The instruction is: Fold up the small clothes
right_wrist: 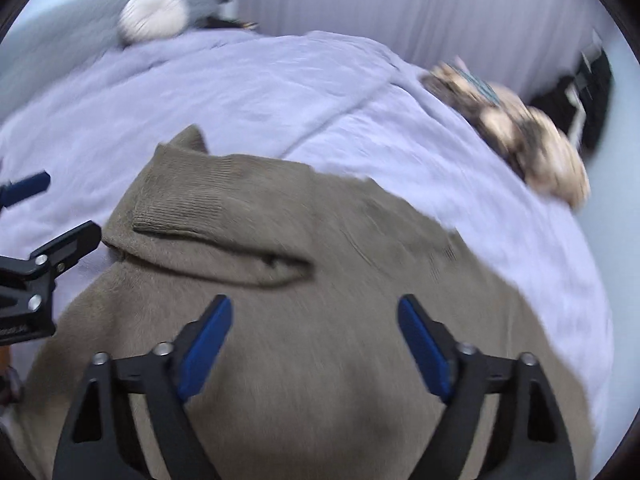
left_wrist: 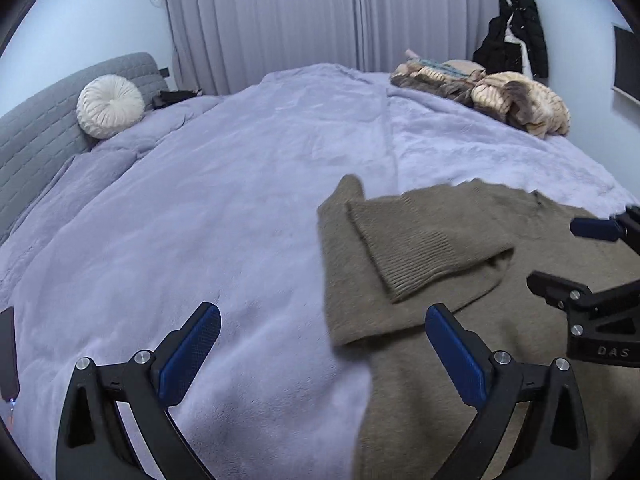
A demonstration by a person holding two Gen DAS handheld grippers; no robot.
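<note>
sweater [left_wrist: 440, 300] lies flat on the bed [left_wrist: 240, 200], one sleeve [left_wrist: 416, 240] folded across so it gets smaller | my left tool [left_wrist: 322, 354] is apart, empty | my right tool [right_wrist: 314, 344] is apart, empty, over the sweater

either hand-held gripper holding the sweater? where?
Nothing held. Left hand-held gripper and right hand-held gripper both stand open over the sweater.

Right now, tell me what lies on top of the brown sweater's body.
One sleeve is folded across the brown sweater. Both grippers are open above it, gripping nothing. Whatever the sleeve covers is hidden.
</note>
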